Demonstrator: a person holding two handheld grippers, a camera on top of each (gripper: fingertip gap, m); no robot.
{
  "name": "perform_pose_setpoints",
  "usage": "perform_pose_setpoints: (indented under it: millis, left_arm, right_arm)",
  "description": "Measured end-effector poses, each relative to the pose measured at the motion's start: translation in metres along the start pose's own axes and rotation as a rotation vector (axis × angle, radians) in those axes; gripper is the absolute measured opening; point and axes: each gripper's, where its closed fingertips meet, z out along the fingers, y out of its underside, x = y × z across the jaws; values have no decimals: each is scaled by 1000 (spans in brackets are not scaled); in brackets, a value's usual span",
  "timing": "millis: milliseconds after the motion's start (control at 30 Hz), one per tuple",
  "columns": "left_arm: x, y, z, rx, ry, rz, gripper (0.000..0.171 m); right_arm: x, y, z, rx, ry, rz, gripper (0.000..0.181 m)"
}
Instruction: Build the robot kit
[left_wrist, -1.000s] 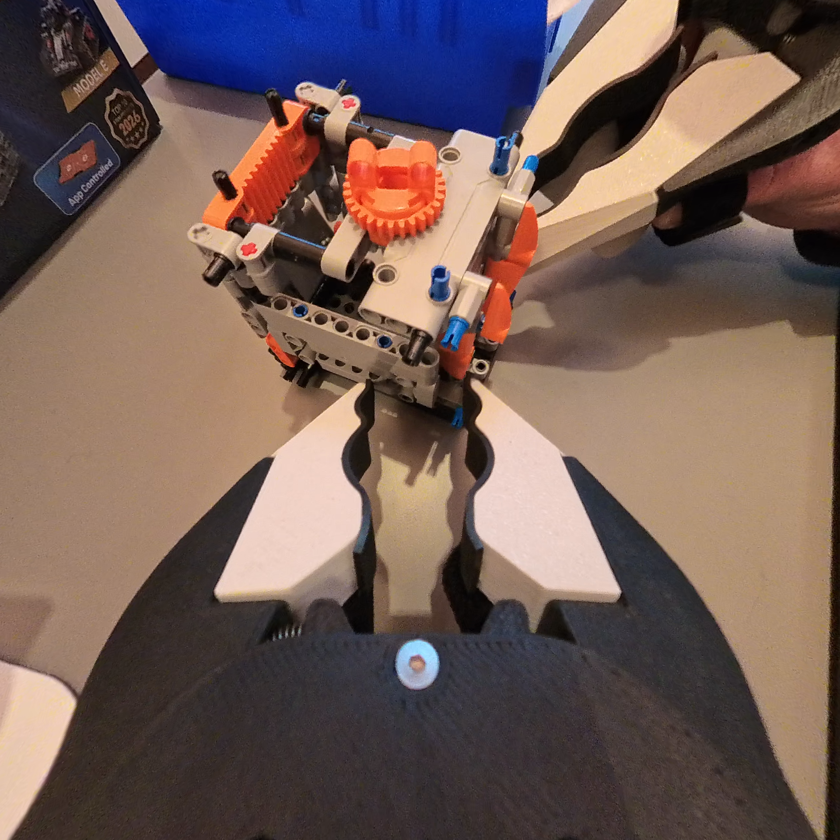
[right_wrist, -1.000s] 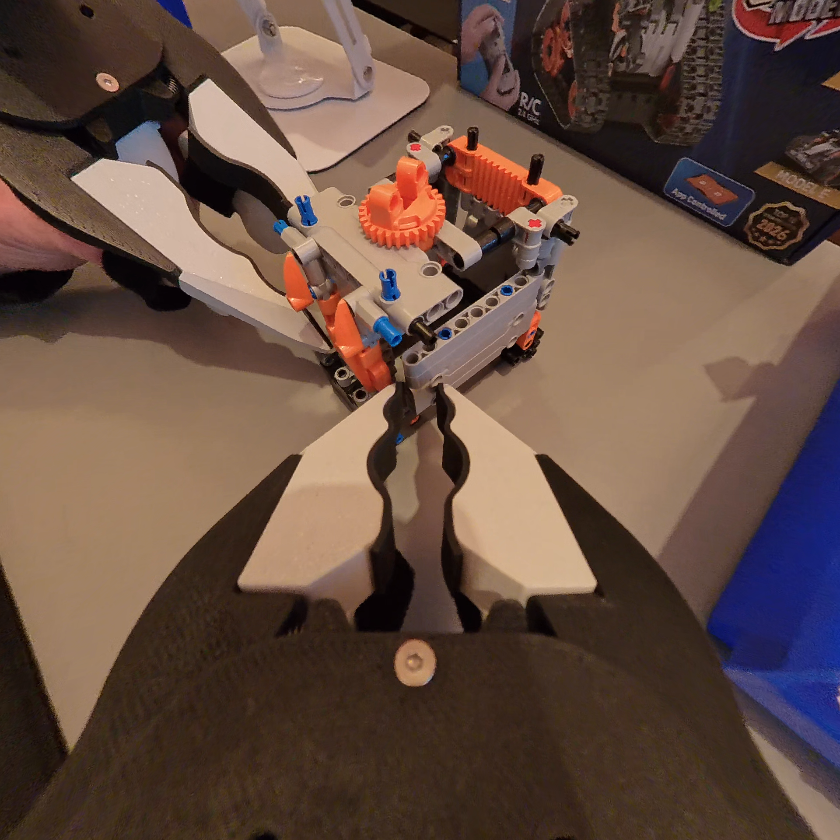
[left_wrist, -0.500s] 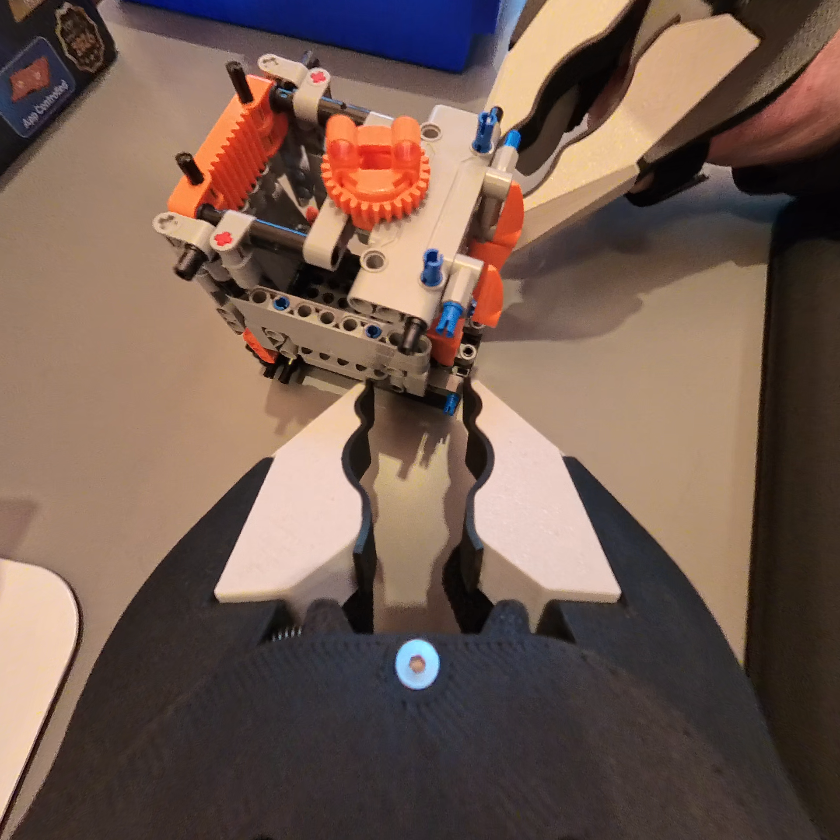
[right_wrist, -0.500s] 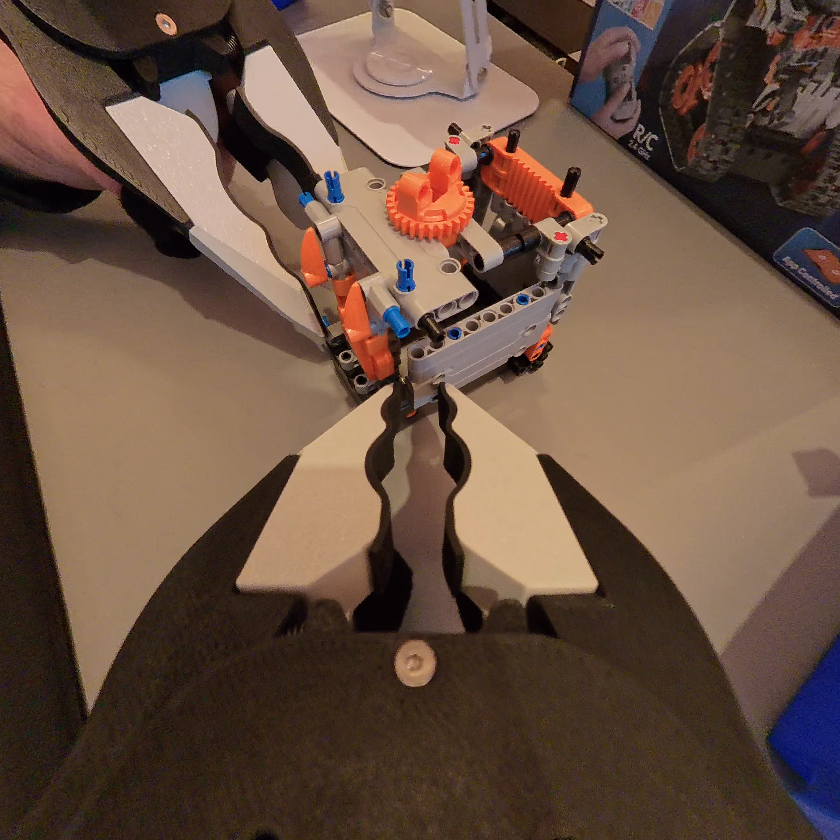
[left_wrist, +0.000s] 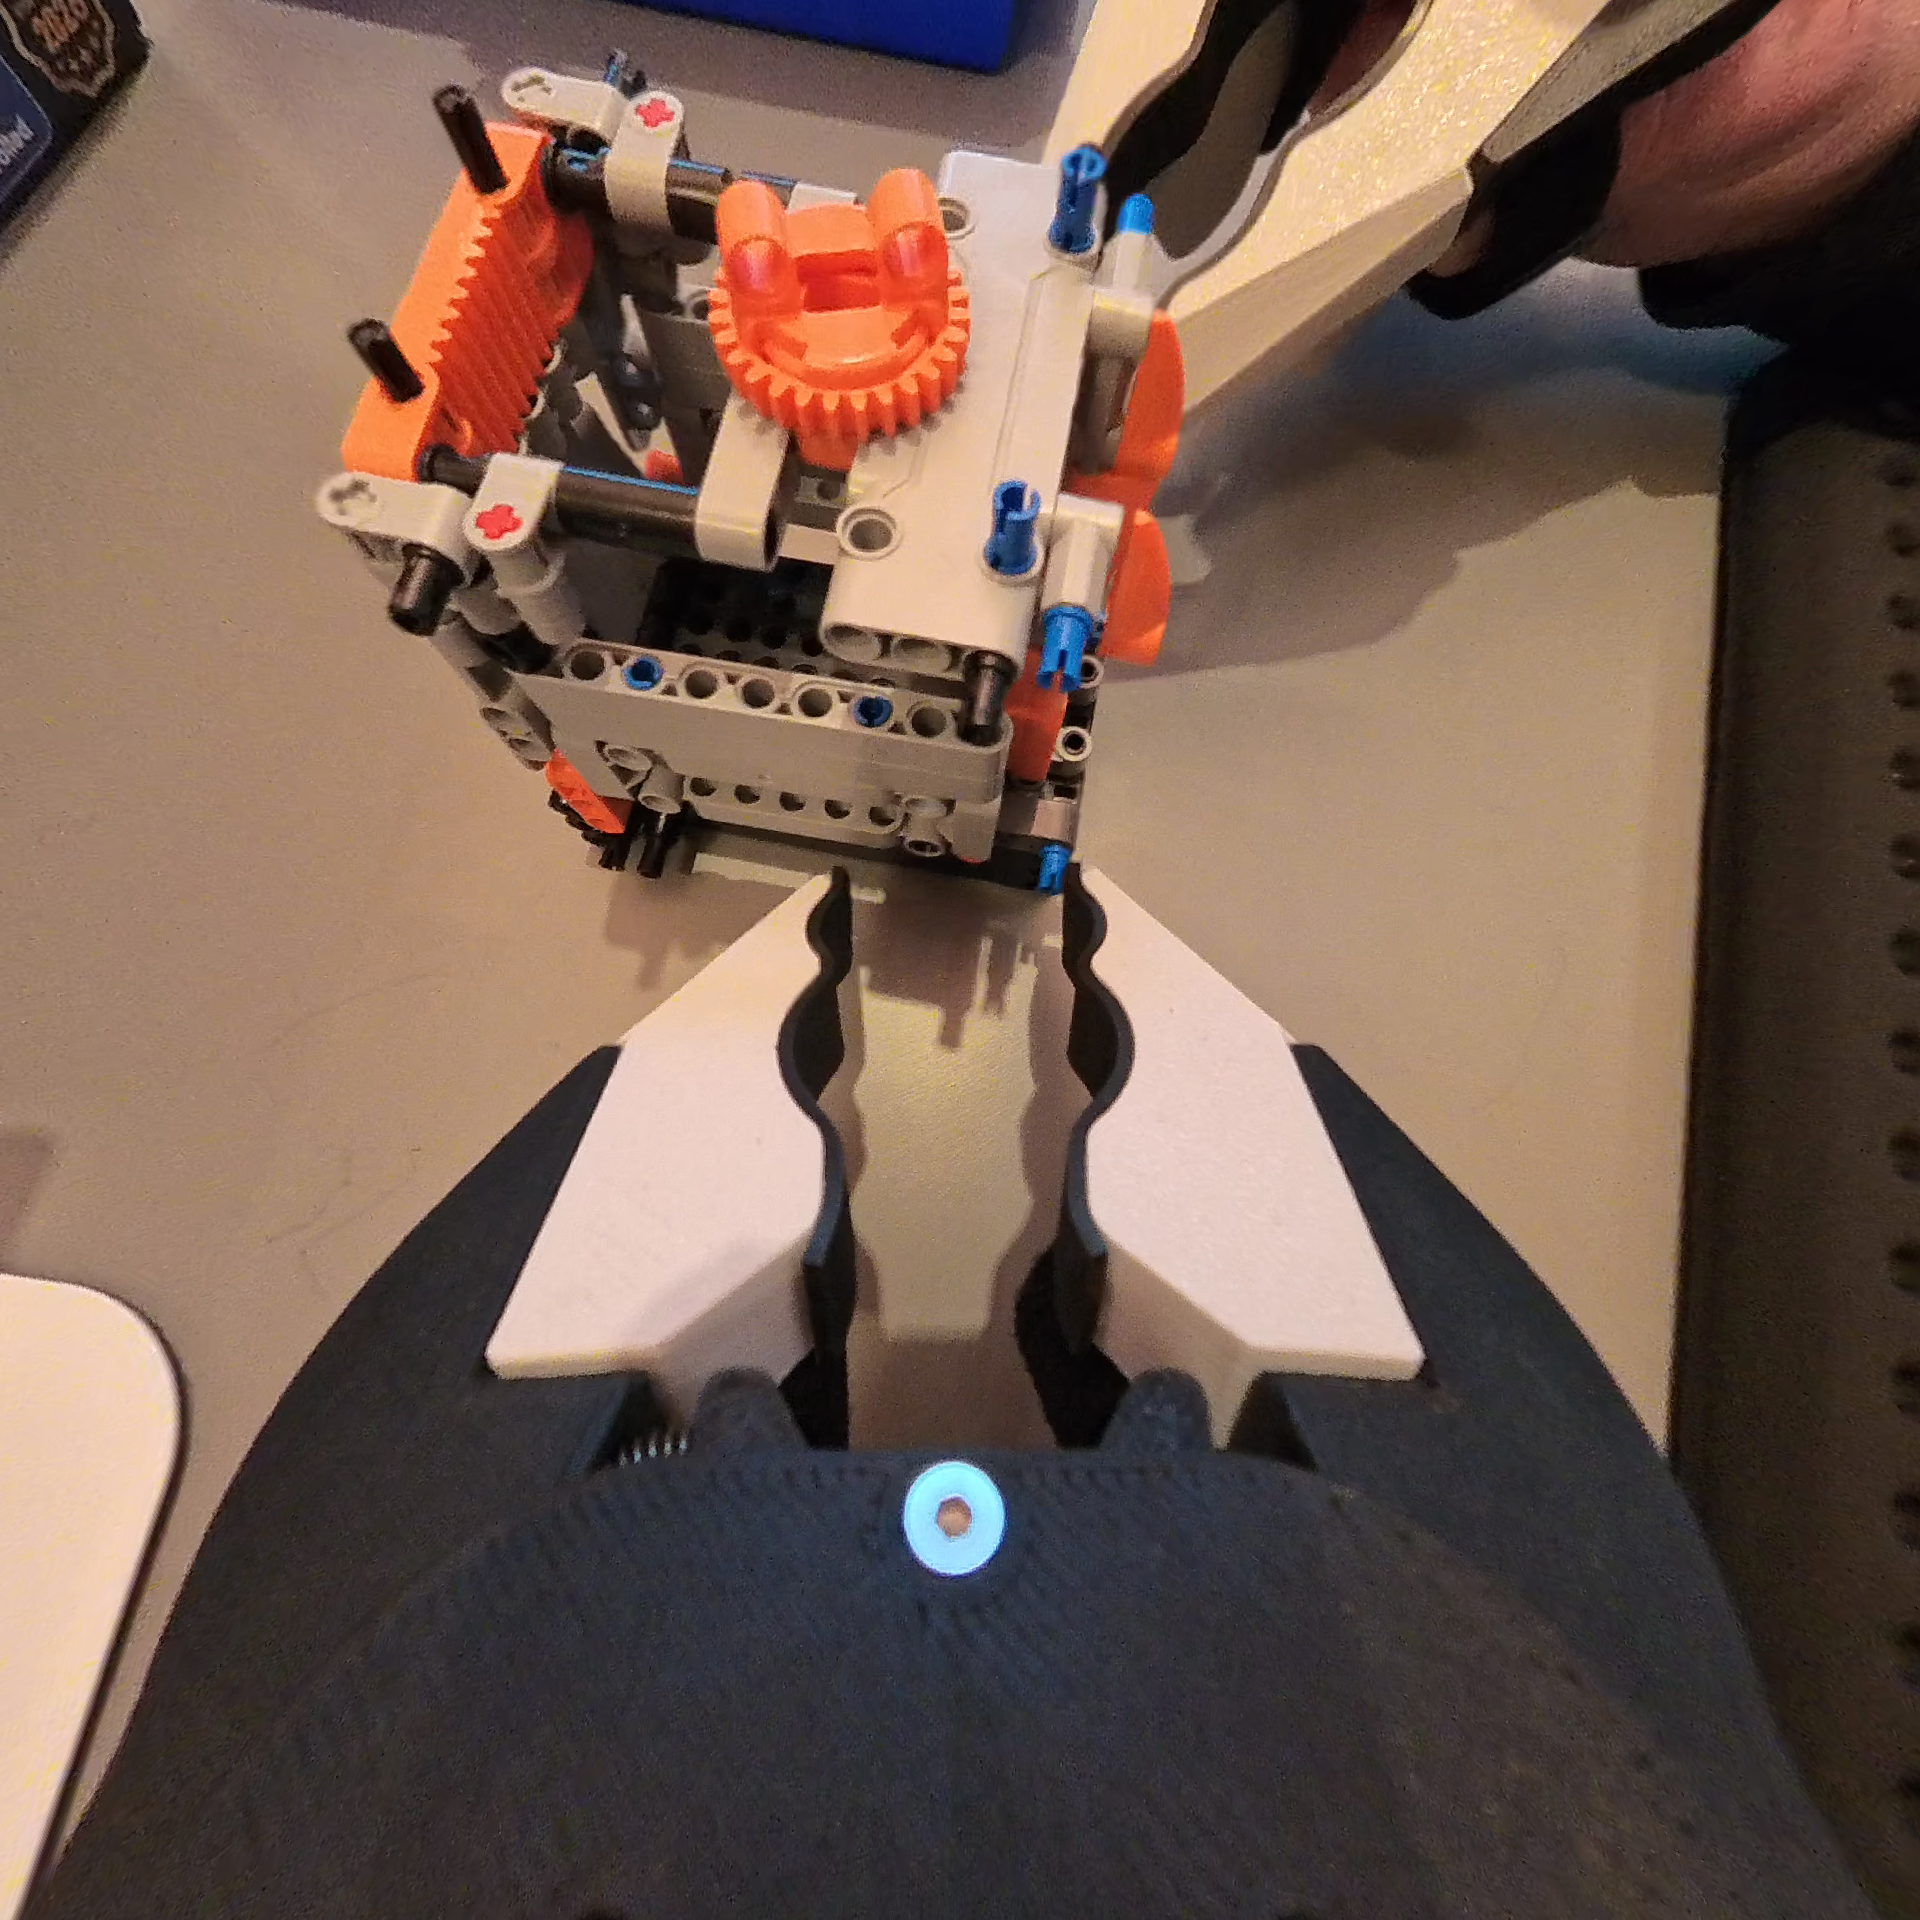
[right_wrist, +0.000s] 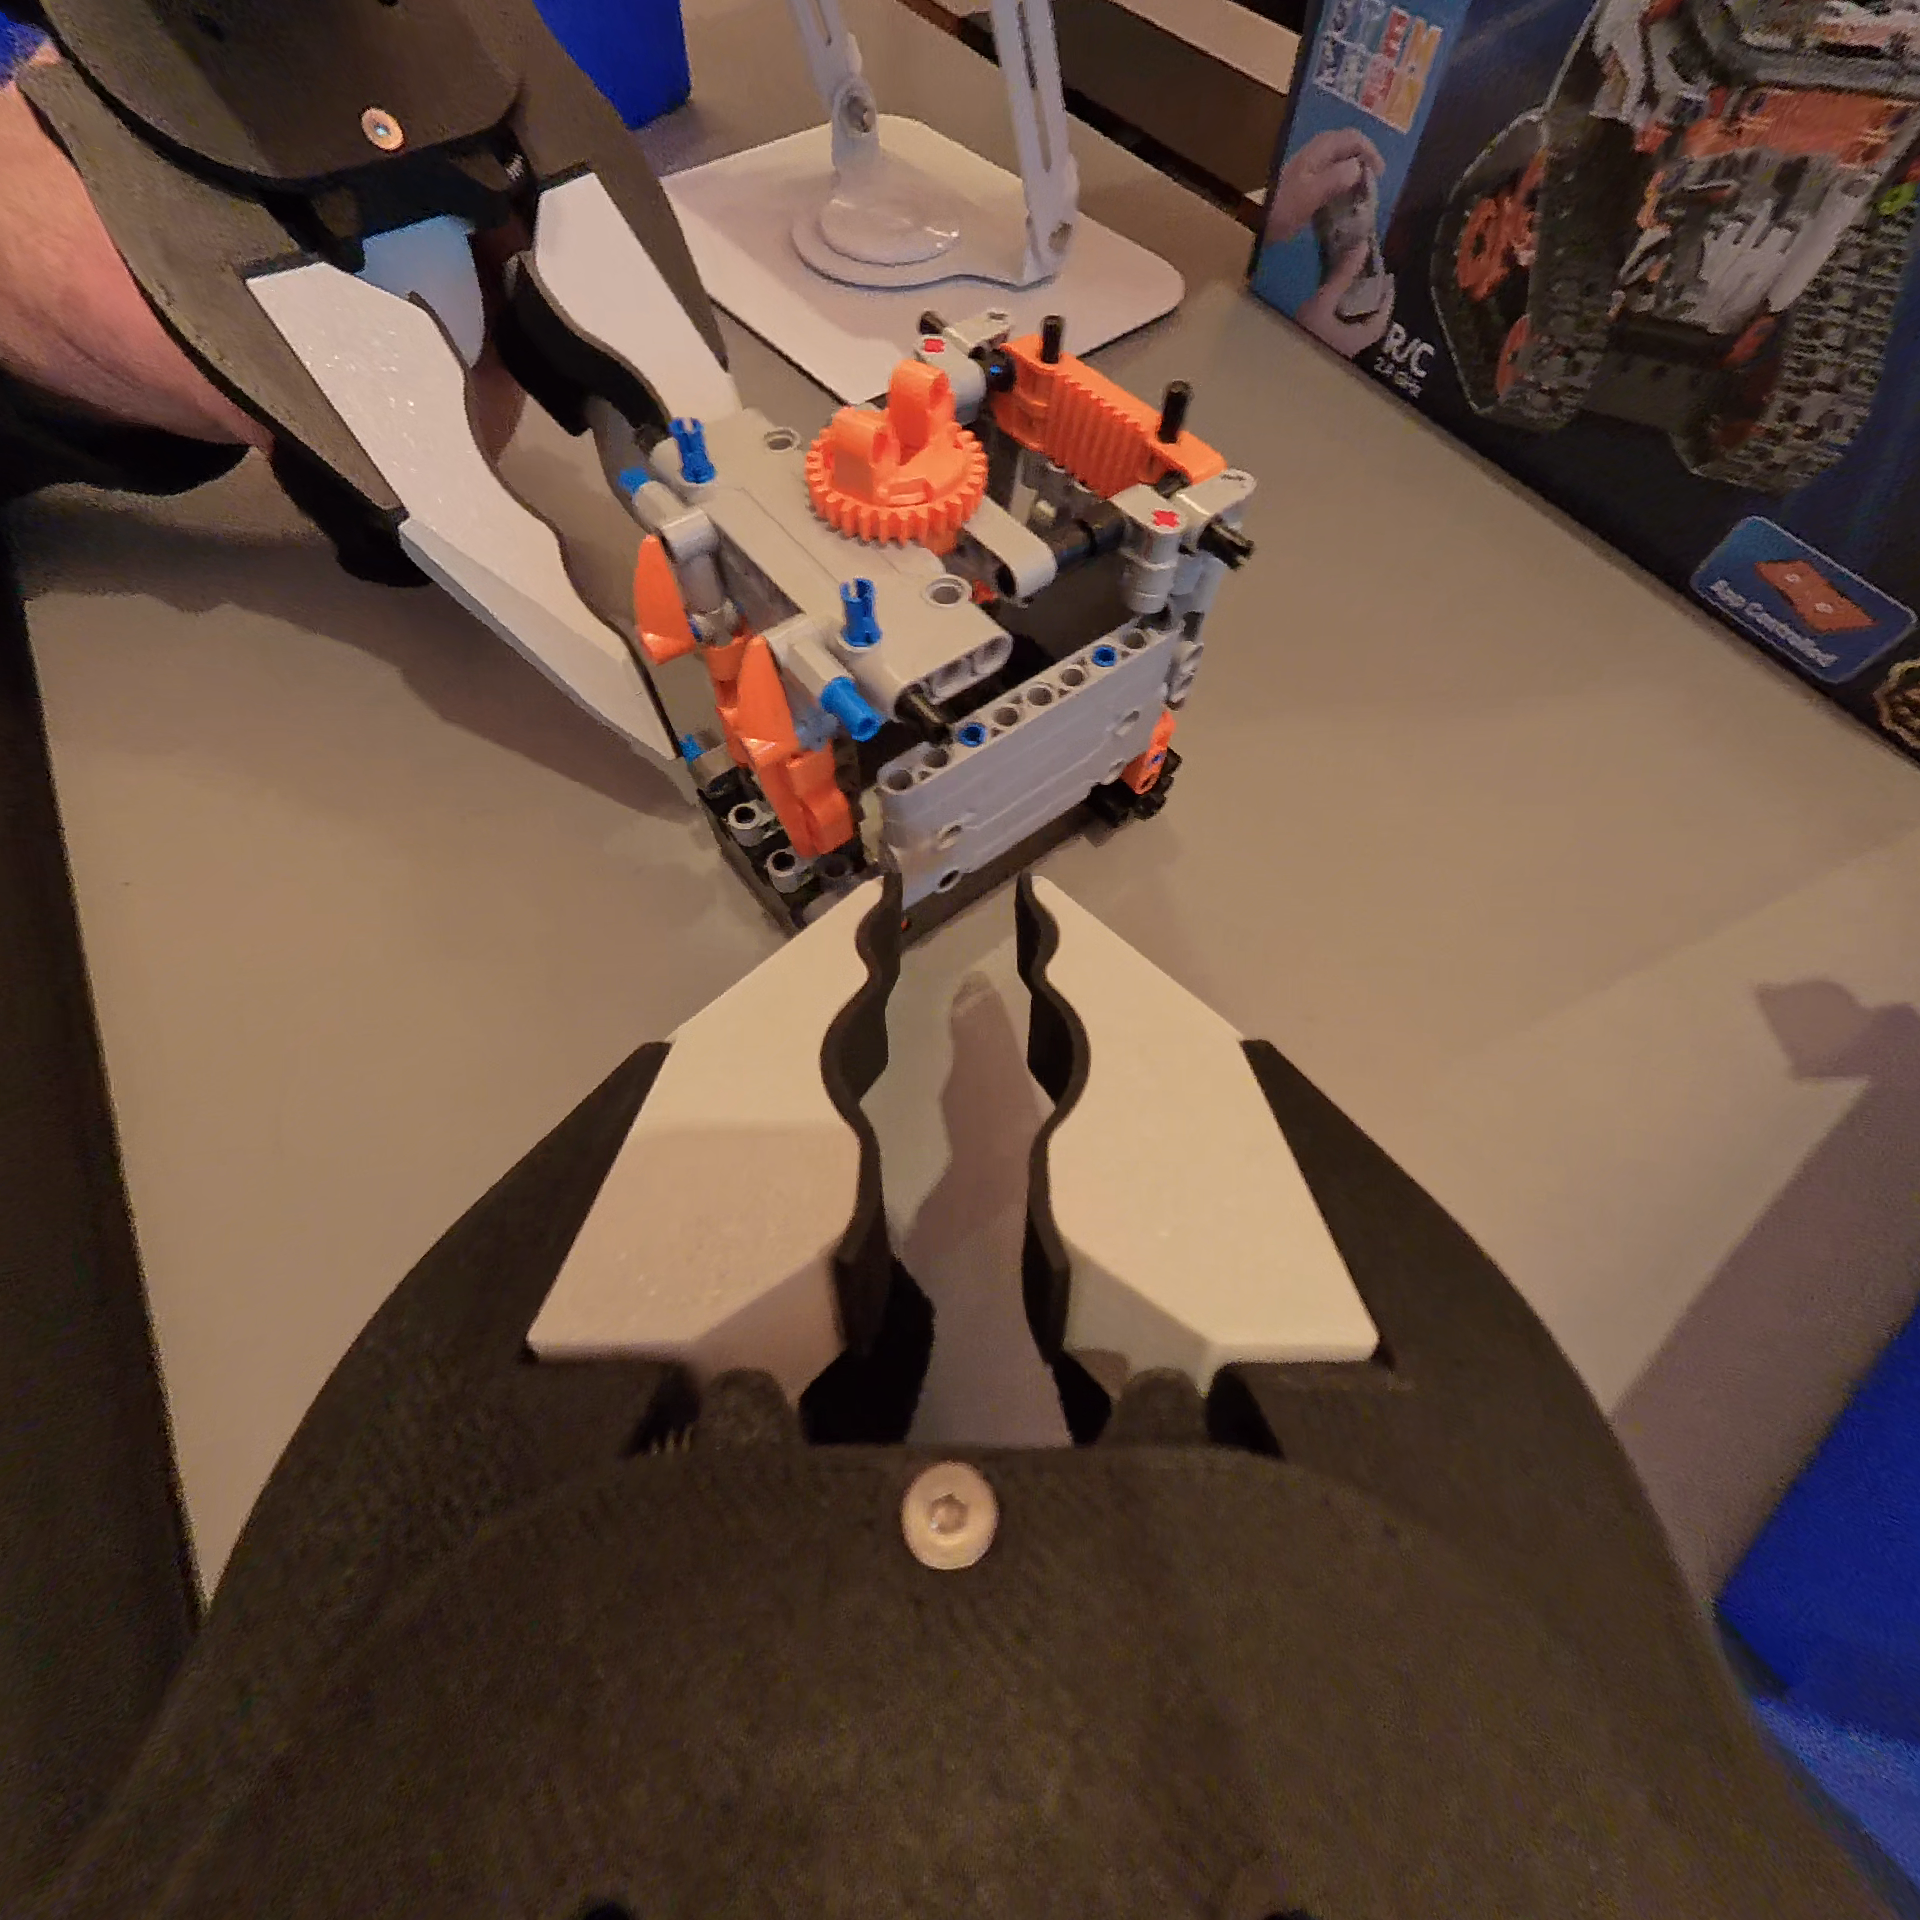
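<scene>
Both my grippers, left (left_wrist: 951, 894) and right (right_wrist: 954, 894), sit unclenched, tips touching the block model (left_wrist: 769, 499) on two sides.

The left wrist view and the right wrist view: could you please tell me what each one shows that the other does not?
Only the left wrist view shows the dark perforated strip along the table's right edge. Only the right wrist view shows the white stand with its arms and the printed toy box pictured with a vehicle. Both share the grey-and-orange brick model on the grey table, its orange gear on top, the left gripper and the right gripper, each open at the model's base.
</scene>
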Motion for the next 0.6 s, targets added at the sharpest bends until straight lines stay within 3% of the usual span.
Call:
perform_pose_setpoints:
  millis: [233,600]
  left_arm:
    - [-2,4,0,-17,48,19,43]
    - [-11,0,-14,-15,-13,66,42]
  right_arm:
    - [9,5,-3,-15,38,19,20]
    - [12,-12,-16,32,87,0,18]
